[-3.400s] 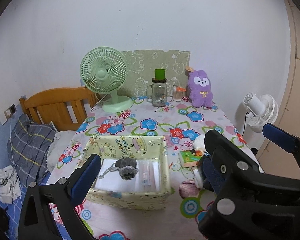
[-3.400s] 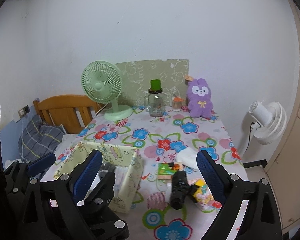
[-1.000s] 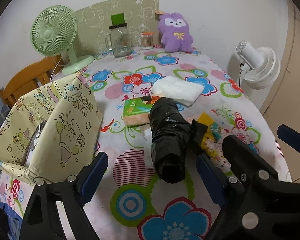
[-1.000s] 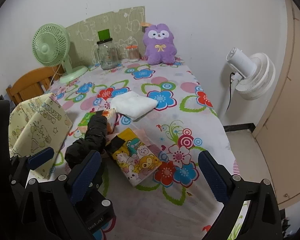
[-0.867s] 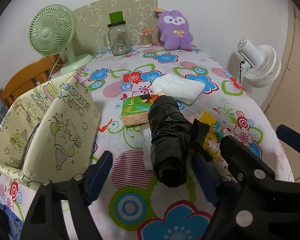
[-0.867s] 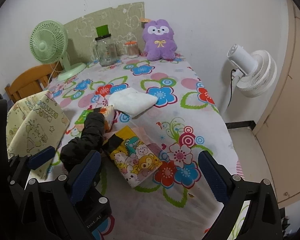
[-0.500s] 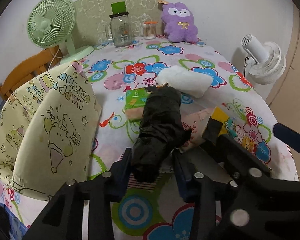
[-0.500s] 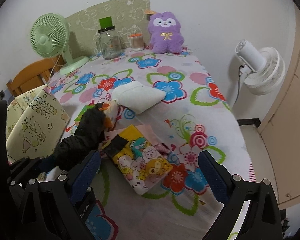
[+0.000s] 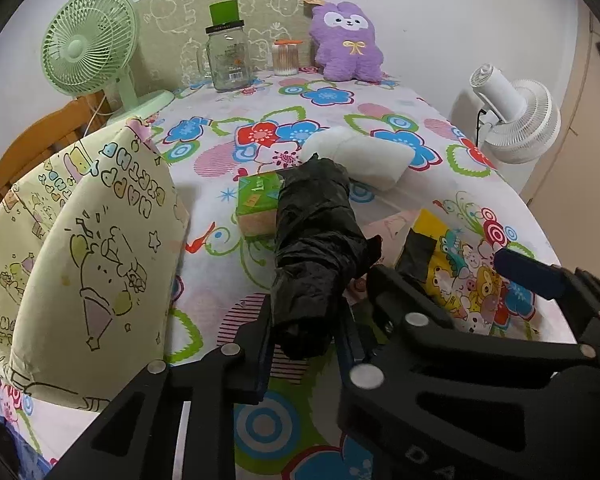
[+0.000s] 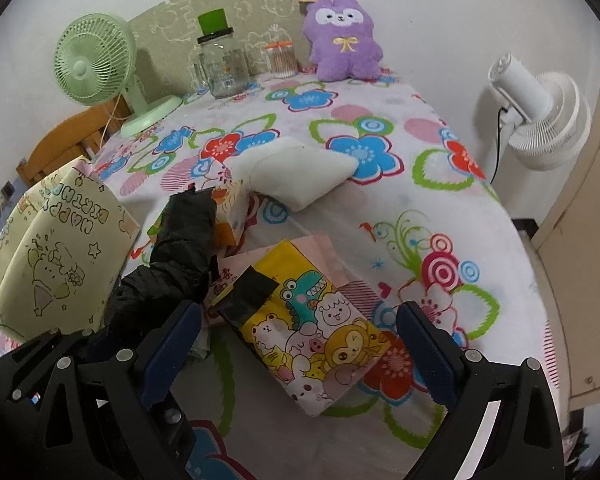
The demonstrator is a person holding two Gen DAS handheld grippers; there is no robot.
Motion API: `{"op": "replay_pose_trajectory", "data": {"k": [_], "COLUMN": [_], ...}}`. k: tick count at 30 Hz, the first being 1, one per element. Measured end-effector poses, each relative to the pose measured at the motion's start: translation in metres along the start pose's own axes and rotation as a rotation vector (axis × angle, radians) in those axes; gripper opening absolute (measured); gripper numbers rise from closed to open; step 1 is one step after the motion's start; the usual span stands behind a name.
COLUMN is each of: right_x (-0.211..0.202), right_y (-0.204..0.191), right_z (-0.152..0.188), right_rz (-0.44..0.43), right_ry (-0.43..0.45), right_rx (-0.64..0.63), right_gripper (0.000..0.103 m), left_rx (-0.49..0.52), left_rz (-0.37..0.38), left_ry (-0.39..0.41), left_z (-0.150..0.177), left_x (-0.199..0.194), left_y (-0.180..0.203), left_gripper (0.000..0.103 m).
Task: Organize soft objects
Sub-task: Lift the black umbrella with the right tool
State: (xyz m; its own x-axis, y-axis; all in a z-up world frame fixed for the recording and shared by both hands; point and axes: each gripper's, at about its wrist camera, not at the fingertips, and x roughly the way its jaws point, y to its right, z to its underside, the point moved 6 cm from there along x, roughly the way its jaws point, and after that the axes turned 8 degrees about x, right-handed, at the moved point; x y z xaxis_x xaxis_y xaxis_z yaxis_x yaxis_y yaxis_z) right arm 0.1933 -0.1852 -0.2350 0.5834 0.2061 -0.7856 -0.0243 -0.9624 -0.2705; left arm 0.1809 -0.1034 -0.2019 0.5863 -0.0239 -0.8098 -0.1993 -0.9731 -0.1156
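Note:
A roll of black plastic bags lies on the flowered tablecloth. My left gripper is closing, and its pads press on the roll's near end. The roll's far end rests against a green tissue pack. A yellow cartoon-printed tissue pack lies to the right of the roll. My right gripper stands open just above this pack, its blue pads on either side of it and apart from it. A white folded soft pack lies further back. The yellow fabric box stands at the left.
At the back of the table stand a green fan, a glass jar, a small tub of cotton swabs and a purple plush. A white fan stands beyond the table's right edge. A wooden headboard is on the left.
My left gripper's jaws came together from wide apart onto the black roll, whose near end has shifted a little. The right gripper has sunk closer to the yellow cartoon pack.

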Motion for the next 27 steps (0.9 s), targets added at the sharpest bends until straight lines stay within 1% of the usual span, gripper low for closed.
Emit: {"op": "replay_pose_trajectory", "data": {"k": [1,5,14,27], "right_x": [0.001,0.002,-0.004,-0.029], "right_y": [0.000,-0.005,-0.006,-0.007], "right_z": [0.000,0.001,0.001,-0.002], "right_rz": [-0.001,-0.017,-0.015,-0.003], "right_ry": [-0.004,-0.014,-0.007,0.038], "right_rx": [0.009,0.005,0.013,0.010], "right_gripper": [0.099,0.089,0.083,0.078], "left_rx": [0.001,0.002,0.002,0.000], "left_rz": [0.003,0.011,0.025,0.037], "left_ry": [0.000,-0.002,0.006,0.035], "left_z": [0.000,0.000,0.000,-0.003], "left_x": [0.000,0.000,-0.006,-0.023], "left_y": [0.000,0.001,0.004,0.006], "left_gripper": [0.024,0.022,0.020,0.020]}}
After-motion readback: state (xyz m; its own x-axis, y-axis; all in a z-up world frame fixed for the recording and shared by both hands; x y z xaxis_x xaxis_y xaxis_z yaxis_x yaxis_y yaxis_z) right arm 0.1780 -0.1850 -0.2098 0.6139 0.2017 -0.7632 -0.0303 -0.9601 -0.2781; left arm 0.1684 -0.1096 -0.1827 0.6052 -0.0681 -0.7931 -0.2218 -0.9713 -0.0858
